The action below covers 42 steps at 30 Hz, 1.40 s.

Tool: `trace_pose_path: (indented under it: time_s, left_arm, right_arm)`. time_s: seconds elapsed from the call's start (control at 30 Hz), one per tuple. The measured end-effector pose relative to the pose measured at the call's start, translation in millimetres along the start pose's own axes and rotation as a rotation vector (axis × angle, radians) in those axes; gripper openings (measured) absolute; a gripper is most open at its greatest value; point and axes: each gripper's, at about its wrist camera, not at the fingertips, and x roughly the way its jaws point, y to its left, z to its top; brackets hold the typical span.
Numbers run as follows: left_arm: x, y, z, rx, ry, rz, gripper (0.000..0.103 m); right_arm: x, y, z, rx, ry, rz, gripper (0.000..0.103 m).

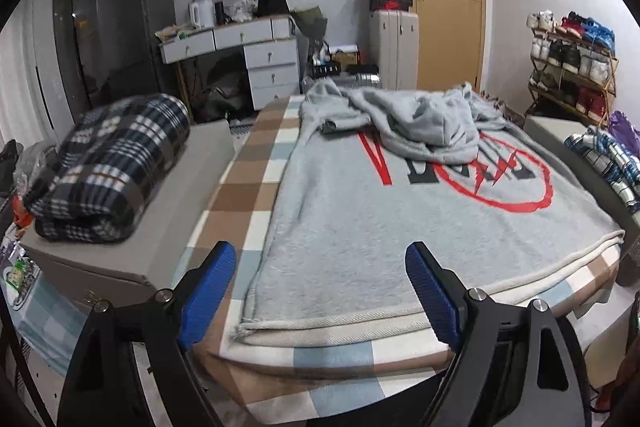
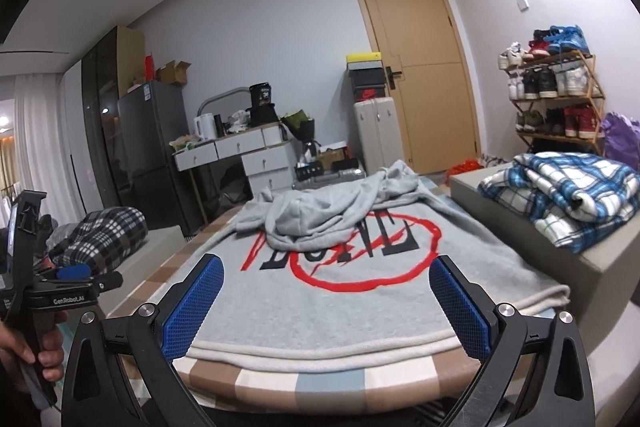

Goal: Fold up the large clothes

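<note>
A large grey sweatshirt [image 1: 400,211] with a red circle and dark letters lies flat on the checked table [image 1: 256,163], hem toward me. Its sleeves and hood [image 1: 432,119] are bunched in a heap at the far end. It shows the same way in the right wrist view [image 2: 328,291]. My left gripper [image 1: 320,291] is open and empty, just above the hem's left part. My right gripper [image 2: 326,303] is open and empty, above the hem's middle. The left gripper's body [image 2: 56,291] shows in a hand at the left of the right wrist view.
A folded dark plaid garment [image 1: 108,171] lies on a grey box at the left. A folded blue-white plaid garment [image 2: 560,195] lies on a grey box at the right. A desk [image 1: 248,43], a suitcase [image 1: 394,43], a door and a shoe rack [image 1: 572,67] stand behind.
</note>
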Motion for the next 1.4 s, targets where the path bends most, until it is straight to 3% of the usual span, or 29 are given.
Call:
trace_pose_path:
  time_s: [0.27,0.63,0.8,0.87,1.17,1.4]
  left_arm:
    - [36.0,22.4,-13.0,-0.017,0.107,0.025,0.084]
    - [57.8,61.3,-23.2,-0.075,0.215,-0.056,0.084]
    - [66.9,58.4,-27.3,-0.069,0.279,-0.130,0.084]
    - [71.5,55.3,-30.0,-0.087,0.337,-0.230,0.084]
    - [62.3,39.0,-26.7,-0.042,0.317,-0.321,0.085]
    - [59.6,46.4,-8.5,-0.125,0.267,-0.512,0.085]
  right_arm:
    - [26.4,-9.6,-17.2,0.047,0.047,0.030,0.103]
    - [52.7,-9.1,-30.8,0.076,0.105,0.115,0.103]
    - [53.1,0.1,-33.9,0.044,0.102,0.141,0.103]
    - [53.8,2.1,-34.5,0.033,0.104,0.149,0.103]
    - [53.1,4.9,-35.0,0.030,0.102,0.168,0.103]
    - [51.1,5.1,-35.3,0.039,0.106,0.182,0.103]
